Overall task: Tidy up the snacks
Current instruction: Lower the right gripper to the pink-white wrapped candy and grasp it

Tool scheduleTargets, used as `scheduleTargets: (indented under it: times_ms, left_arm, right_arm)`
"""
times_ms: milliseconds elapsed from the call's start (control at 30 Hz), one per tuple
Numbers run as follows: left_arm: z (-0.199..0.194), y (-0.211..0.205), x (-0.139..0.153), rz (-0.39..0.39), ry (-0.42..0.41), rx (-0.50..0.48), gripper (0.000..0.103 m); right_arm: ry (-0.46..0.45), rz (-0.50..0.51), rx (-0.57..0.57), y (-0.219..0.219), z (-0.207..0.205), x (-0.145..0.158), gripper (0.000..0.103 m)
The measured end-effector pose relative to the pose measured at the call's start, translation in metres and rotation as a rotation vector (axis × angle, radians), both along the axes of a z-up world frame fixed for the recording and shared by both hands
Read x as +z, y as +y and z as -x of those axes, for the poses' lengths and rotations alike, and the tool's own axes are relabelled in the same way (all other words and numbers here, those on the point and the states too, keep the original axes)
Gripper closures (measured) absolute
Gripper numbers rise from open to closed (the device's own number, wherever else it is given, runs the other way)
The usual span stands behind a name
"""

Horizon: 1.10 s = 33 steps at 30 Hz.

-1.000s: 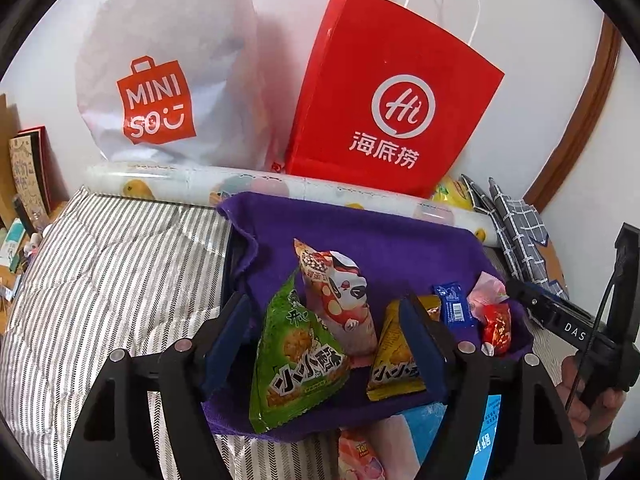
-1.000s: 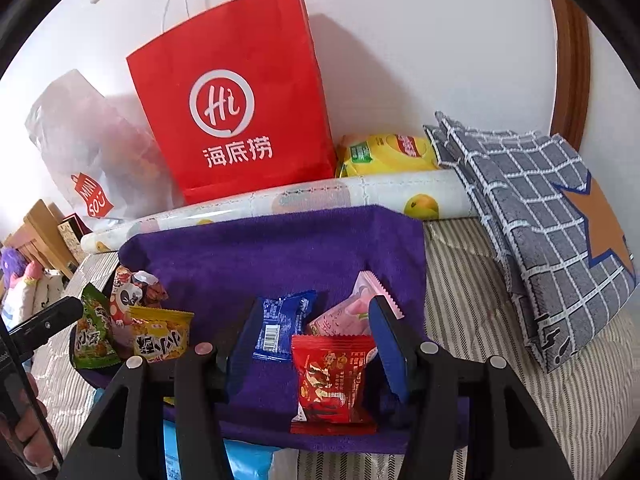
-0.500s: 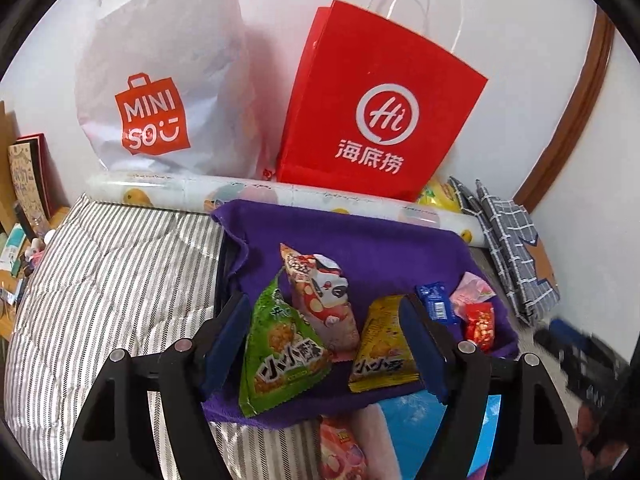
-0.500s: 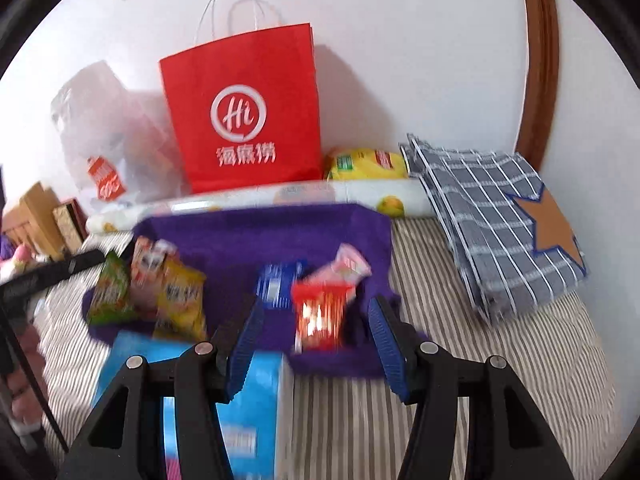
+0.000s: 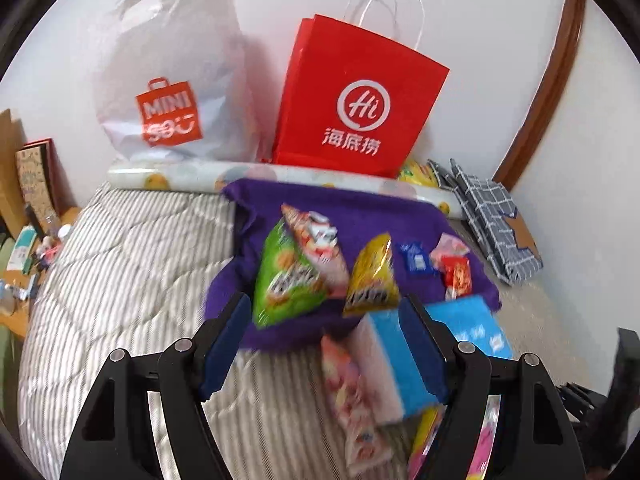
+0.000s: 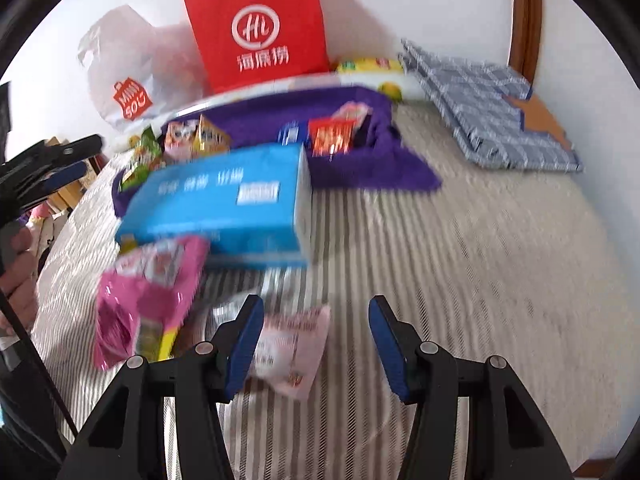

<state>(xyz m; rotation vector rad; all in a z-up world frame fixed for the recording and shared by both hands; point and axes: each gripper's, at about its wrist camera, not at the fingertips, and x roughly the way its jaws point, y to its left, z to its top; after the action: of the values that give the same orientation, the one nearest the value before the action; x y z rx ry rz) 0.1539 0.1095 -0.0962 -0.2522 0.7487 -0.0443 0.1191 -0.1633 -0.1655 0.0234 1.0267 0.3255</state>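
Sorted snacks lie on the purple cloth [image 5: 360, 216], frame centre; unsorted packets remain at lower left beside the blue box [image 6: 224, 204]. Left gripper [image 5: 324, 344] and right gripper [image 6: 316, 344] both stand released and empty, the right above a pink packet [image 6: 292, 344], apparently the next pick.

This is a bedroom in a home. A bed [image 6: 460, 240] with a striped quilt fills both views and stands against a plain white wall [image 5: 500, 32]. A folded checked blanket [image 6: 480, 108] lies at its head beside a wooden frame [image 5: 548, 92]. Shopping bags [image 5: 356, 104] lean on the wall, and a cluttered shelf [image 5: 28, 216] stands alongside.
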Motion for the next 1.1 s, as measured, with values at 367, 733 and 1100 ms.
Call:
scheduleTargets:
  times_ms: [367, 733, 1100]
  left_arm:
    - [0.049, 0.015, -0.01, -0.051, 0.039, 0.008, 0.027]
    - [0.049, -0.002, -0.022, -0.045, 0.073, -0.024, 0.027]
    - [0.04, -0.009, -0.037, -0.013, 0.112, -0.04, 0.027]
  right_arm:
    - [-0.004, -0.051, 0.059, 0.007, 0.01, -0.005, 0.051]
    - [-0.011, -0.1, 0.131, 0.017, 0.01, -0.009, 0.064]
    - [-0.069, -0.056, 0.015, -0.032, -0.008, 0.002, 0.077]
